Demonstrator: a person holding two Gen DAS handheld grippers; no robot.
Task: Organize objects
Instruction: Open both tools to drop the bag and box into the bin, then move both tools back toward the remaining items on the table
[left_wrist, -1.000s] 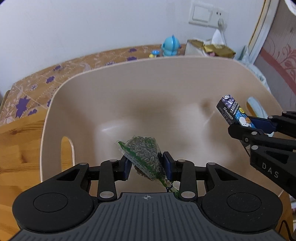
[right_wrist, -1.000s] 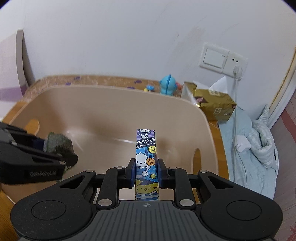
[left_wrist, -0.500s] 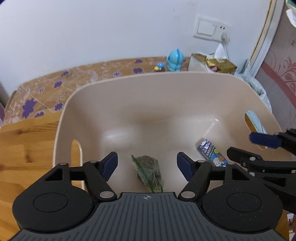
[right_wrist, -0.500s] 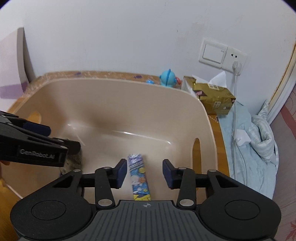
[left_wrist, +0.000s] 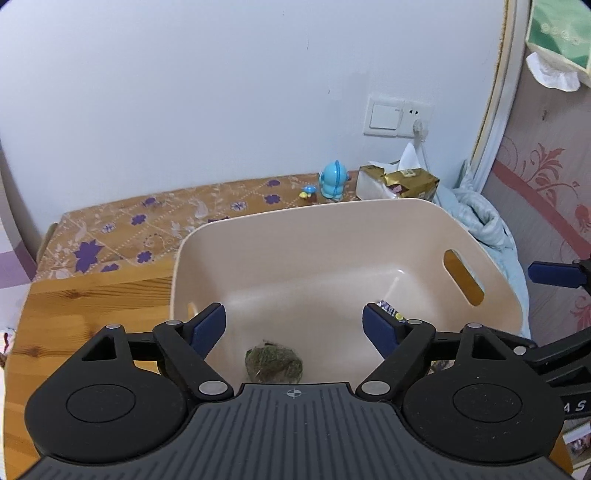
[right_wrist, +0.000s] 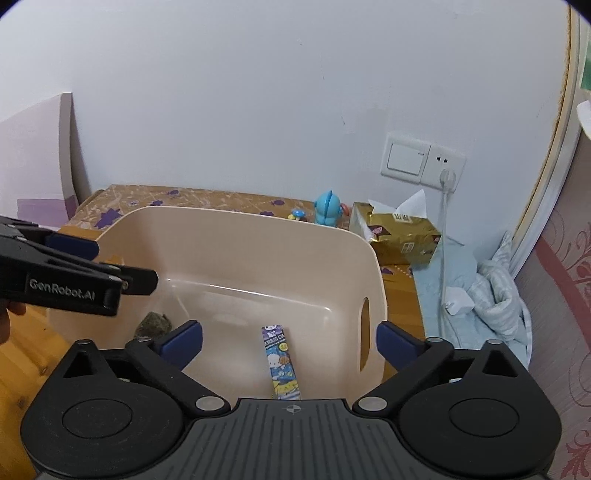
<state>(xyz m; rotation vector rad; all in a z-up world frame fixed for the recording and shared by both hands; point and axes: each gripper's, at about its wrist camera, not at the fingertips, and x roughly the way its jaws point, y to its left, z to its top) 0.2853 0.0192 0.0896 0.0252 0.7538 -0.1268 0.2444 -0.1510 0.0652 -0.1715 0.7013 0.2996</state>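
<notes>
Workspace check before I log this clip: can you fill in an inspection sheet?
Surface: wooden table, patterned cloth at the back.
Job's things: seed packet and cartoon box lie apart in the beige bin.
Clutter: blue toy, gold tissue box.
Grippers: left gripper and right gripper open, empty, above the bin.
Cables: white cord from wall socket.
Surroundings: white wall, blue bedding.

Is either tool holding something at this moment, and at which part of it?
Nothing is held. The left tool and the right tool are both open; the seed packet and the cartoon box lie on the bin floor.
</notes>
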